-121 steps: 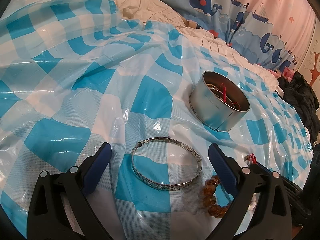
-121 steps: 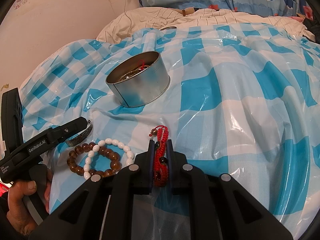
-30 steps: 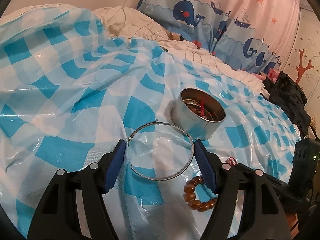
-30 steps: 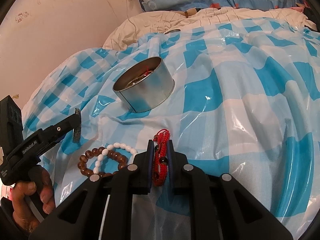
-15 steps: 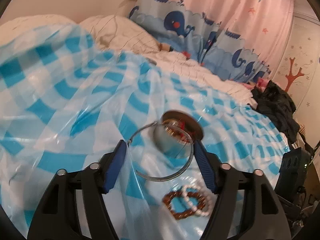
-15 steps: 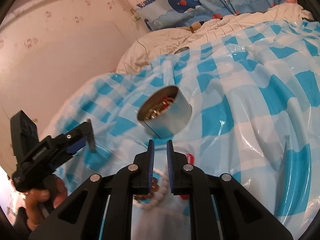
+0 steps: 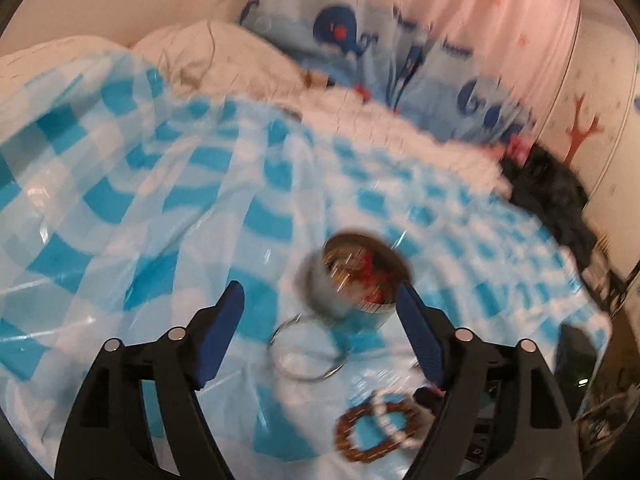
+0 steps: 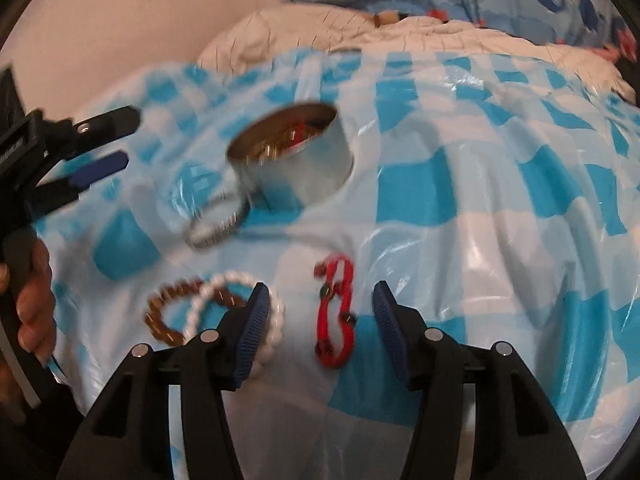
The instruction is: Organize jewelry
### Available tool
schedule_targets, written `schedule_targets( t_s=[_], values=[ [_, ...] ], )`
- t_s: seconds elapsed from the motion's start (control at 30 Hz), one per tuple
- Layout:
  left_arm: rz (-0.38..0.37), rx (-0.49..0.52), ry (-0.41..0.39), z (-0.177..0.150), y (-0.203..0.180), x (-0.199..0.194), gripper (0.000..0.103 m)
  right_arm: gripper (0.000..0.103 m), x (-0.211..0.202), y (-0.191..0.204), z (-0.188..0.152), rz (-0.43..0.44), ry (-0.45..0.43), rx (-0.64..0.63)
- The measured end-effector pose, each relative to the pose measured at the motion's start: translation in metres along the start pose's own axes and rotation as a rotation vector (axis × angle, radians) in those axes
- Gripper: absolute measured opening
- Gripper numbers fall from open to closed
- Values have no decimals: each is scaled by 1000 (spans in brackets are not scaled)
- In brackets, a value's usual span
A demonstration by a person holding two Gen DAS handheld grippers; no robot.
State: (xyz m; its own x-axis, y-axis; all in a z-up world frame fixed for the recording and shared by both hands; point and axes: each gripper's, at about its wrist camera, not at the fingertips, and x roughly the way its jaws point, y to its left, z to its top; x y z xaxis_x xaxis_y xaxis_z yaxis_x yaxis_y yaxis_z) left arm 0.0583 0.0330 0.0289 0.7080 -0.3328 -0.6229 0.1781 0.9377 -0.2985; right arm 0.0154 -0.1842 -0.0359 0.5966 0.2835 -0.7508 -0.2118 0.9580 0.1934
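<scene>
Beside the tin (image 8: 296,164), both dropped: silver bangle (image 7: 308,350) under the spread left hand-held gripper (image 7: 320,322), red bracelet (image 8: 335,316) under the spread right hand-held gripper (image 8: 320,316); each regrasp may snag the plastic sheet (image 8: 500,240).

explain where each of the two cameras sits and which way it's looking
Left wrist: sits on the left gripper, looking forward and down past its two open blue-padded fingers at the tin and the silver bangle by its base.
Right wrist: sits on the right gripper, looking down between its open fingers at the red cord bracelet on the checked sheet; a hand shows at the left edge.
Shared: tin, bangle, brown bead bracelet and white bead bracelet; both frames are blurred.
</scene>
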Motion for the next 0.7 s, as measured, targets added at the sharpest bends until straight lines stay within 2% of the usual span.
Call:
schedule_targets(
  t_s=[0.03,0.13,0.2,0.27,0.3,0.33,0.4,0.5,0.67,0.7],
  values=[
    [18,25,21,-5,-2,7,77,48,1,3,-1,-18,0,-24],
    [73,127,93,-23,-14,35,80,15,1,6,-5,-46,-1,-68],
    [94,165,117,-30,-18,48,81,11,-2,-1,-5,-24,-8,-34],
    [98,178,157,-36,-19,58,79,10,-5,-10,-4,24,-14,29],
    [100,191,184,-39,-19,63,60,10,-7,-15,-3,49,-23,60],
    [112,206,203,-41,-20,65,57,9,-11,-20,-2,80,-41,94],
    [92,225,215,-41,-22,64,23,9,-19,-24,3,123,-77,135],
    [104,242,206,-40,-22,53,13,9,-31,-28,8,174,-131,168],
    [40,193,150,-30,-14,32,14,10,-39,-25,11,211,-158,172],
    [31,189,140,-29,-13,31,17,10,-39,-25,11,214,-152,170]
  ],
)
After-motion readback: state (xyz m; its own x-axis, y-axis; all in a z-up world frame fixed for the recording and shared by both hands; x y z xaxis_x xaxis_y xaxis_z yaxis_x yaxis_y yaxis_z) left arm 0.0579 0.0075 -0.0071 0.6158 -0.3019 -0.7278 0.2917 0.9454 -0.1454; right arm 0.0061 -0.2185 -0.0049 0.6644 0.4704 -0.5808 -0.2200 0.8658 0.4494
